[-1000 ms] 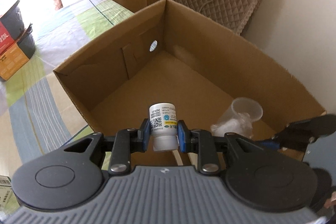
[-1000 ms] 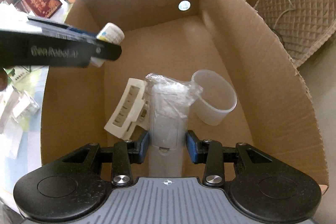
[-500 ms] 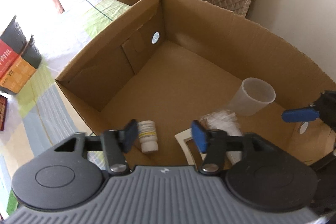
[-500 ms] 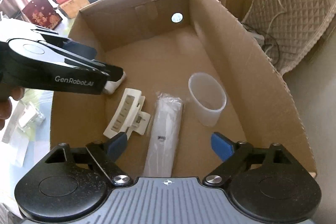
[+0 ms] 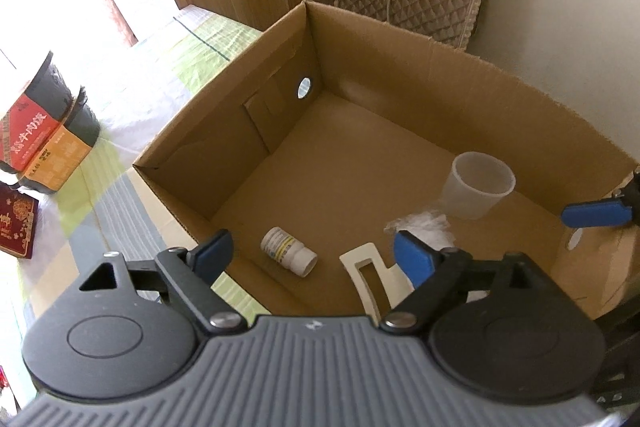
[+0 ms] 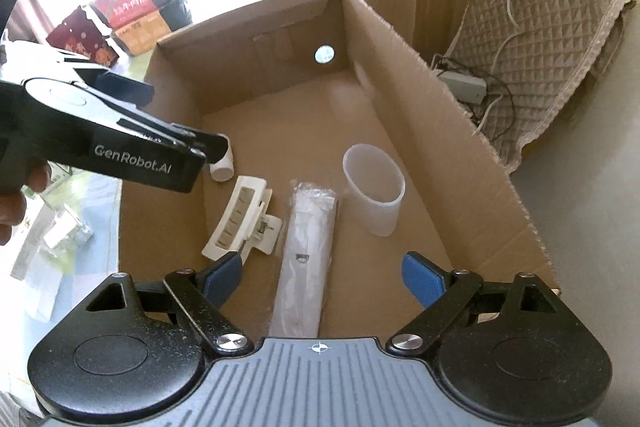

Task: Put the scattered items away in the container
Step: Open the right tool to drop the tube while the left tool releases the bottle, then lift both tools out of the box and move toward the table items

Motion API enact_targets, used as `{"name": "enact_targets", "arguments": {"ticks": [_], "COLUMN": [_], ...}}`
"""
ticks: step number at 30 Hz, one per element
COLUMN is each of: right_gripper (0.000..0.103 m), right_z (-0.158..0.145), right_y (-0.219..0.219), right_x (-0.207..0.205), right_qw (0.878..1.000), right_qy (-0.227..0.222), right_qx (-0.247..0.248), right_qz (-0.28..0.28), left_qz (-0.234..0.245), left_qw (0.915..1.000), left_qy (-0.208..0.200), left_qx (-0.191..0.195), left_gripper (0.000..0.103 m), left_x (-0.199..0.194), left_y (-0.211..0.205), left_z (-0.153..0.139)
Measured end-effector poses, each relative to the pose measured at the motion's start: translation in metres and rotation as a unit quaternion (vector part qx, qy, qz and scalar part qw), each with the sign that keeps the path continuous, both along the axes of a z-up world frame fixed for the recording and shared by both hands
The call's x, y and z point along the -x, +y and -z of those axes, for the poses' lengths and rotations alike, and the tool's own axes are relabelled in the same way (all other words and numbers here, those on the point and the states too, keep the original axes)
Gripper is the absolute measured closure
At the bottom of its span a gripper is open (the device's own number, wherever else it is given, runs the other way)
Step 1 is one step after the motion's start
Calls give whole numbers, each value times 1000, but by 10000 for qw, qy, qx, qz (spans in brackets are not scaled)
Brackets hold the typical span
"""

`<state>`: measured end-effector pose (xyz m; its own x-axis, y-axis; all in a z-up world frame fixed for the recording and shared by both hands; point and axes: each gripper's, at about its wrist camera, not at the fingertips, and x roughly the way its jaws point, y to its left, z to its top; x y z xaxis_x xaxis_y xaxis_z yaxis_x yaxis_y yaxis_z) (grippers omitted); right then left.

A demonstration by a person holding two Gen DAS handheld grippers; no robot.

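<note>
An open cardboard box (image 5: pixel 420 39) (image 6: pixel 448 95) holds several items. A small white pill bottle (image 5: pixel 289 250) lies on its side on the box floor; in the right wrist view the bottle (image 6: pixel 222 167) is half hidden behind the left gripper's body. Beside it lie a white hair clip (image 6: pixel 240 217) (image 5: pixel 366 275), a long plastic-wrapped white item (image 6: pixel 306 259) and a translucent cup (image 6: pixel 374 189) (image 5: pixel 478 187). My left gripper (image 5: pixel 316 255) is open above the box's near edge, holding nothing. My right gripper (image 6: pixel 322 273) is open above the wrapped item.
Red, orange and black packages (image 5: pixel 44 135) (image 6: pixel 132 11) sit on the striped cloth beyond the box. Clear plastic packets (image 6: pixel 48 239) lie on the table left of the box. A quilted cover with a cable (image 6: pixel 532 39) hangs behind the box.
Both grippers opened and pulled back upward. The pill bottle dropped from the left gripper onto the box floor; the wrapped item left the right gripper and lies flat.
</note>
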<state>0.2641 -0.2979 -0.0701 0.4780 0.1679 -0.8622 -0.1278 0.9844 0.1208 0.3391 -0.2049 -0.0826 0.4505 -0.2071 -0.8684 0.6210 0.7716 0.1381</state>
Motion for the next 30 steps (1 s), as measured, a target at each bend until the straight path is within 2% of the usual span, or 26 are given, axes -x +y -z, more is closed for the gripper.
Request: {"name": "enact_targets", "arguments": {"ticks": [16, 30], "right_gripper": [11, 10], "right_z": [-21, -37], "right_y": [5, 19], "right_x": [20, 47], "right_qw": [9992, 9976], "right_qy": [-287, -531], "right_qx": [268, 440], "right_qz": [-5, 5], "left_qz": [-225, -806], "left_qw": [9991, 9934], "left_qy": [-73, -152], "left_qx": [347, 797], "left_gripper": [16, 8], "left_x": [36, 84], "left_y": [17, 61], "left_z": [-34, -58]}}
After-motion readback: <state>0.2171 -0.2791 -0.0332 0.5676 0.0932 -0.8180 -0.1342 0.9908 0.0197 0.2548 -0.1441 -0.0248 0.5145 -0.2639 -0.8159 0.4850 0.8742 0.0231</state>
